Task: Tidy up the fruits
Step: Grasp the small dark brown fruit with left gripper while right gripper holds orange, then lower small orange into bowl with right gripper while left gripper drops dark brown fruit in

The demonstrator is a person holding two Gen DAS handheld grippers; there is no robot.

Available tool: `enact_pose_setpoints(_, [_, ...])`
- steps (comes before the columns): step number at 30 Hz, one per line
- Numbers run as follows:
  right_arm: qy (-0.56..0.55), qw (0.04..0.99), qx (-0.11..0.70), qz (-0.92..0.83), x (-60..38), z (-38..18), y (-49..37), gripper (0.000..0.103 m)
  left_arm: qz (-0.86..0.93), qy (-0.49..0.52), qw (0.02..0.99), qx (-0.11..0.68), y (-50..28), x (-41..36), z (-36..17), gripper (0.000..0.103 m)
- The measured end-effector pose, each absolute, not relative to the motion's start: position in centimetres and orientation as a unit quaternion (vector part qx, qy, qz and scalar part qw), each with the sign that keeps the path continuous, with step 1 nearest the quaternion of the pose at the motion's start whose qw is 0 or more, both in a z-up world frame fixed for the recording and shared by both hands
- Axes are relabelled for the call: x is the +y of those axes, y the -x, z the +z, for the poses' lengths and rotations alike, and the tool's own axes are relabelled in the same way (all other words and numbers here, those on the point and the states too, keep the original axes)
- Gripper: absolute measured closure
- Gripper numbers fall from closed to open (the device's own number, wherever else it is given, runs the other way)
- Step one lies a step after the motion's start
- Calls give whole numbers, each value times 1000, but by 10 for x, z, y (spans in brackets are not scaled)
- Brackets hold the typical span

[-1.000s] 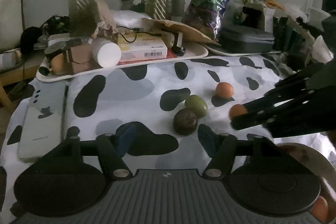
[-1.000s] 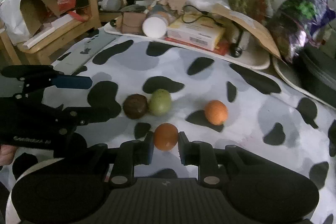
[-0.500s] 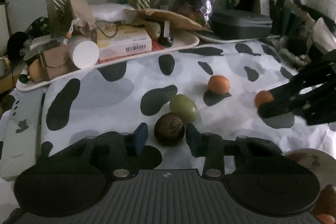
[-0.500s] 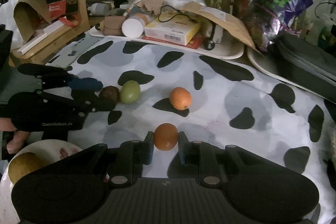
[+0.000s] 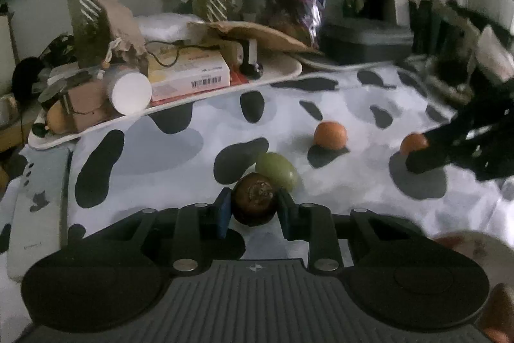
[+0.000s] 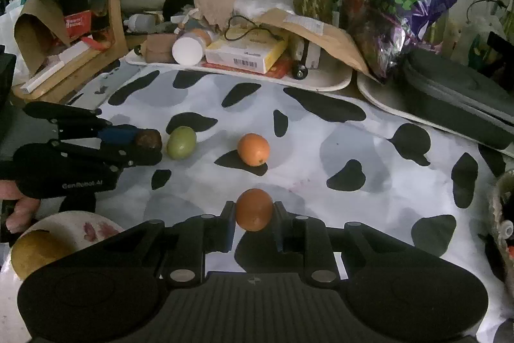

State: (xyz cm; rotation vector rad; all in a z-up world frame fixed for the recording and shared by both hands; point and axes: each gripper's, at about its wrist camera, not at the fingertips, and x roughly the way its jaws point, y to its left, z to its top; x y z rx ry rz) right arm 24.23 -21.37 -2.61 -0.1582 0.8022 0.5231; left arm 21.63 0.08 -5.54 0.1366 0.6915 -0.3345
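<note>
My left gripper (image 5: 253, 208) is shut on a dark brown fruit (image 5: 255, 203) on the cow-print cloth; it also shows in the right wrist view (image 6: 147, 141). A green fruit (image 5: 276, 171) touches it just behind. My right gripper (image 6: 253, 211) is shut on an orange fruit (image 6: 253, 209) and holds it above the cloth; that fruit also shows in the left wrist view (image 5: 413, 143). A second orange fruit (image 6: 253, 149) lies loose mid-cloth. A white plate (image 6: 64, 225) at the near left holds a yellow fruit (image 6: 38, 251).
A cluttered white tray (image 6: 321, 82) with boxes and a white-capped bottle stands at the back. A dark case (image 6: 456, 98) lies at the back right. A phone (image 5: 35, 198) lies at the cloth's left edge. A woven basket (image 6: 501, 208) is at the right.
My left gripper has moved forward and closed around the dark brown fruit. My right gripper has pulled back to the right with the orange fruit held.
</note>
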Motion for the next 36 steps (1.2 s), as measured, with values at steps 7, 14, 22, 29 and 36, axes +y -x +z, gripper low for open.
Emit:
enact_pose_setpoints(7, [83, 886, 373, 262, -207, -17, -226, 78, -170, -51, 928, 326, -201, -1, -43, 74])
enact_pose_setpoints(14, [78, 888, 367, 265, -209, -9, -208, 78, -169, -40, 932, 317, -178, 3, -32, 74])
enact_pose_setpoints(22, [71, 888, 366, 268, -212, -1, -181, 78, -177, -22, 933, 313, -150, 0, -22, 74])
enact_pose_setpoints(29, [82, 882, 373, 278, -208, 2, -156, 78, -196, -7, 930, 310, -127, -8, -15, 74])
enact_pose_setpoints(36, [90, 880, 378, 273, -206, 2, -138, 78, -220, -21, 922, 318, -104, -22, -16, 74])
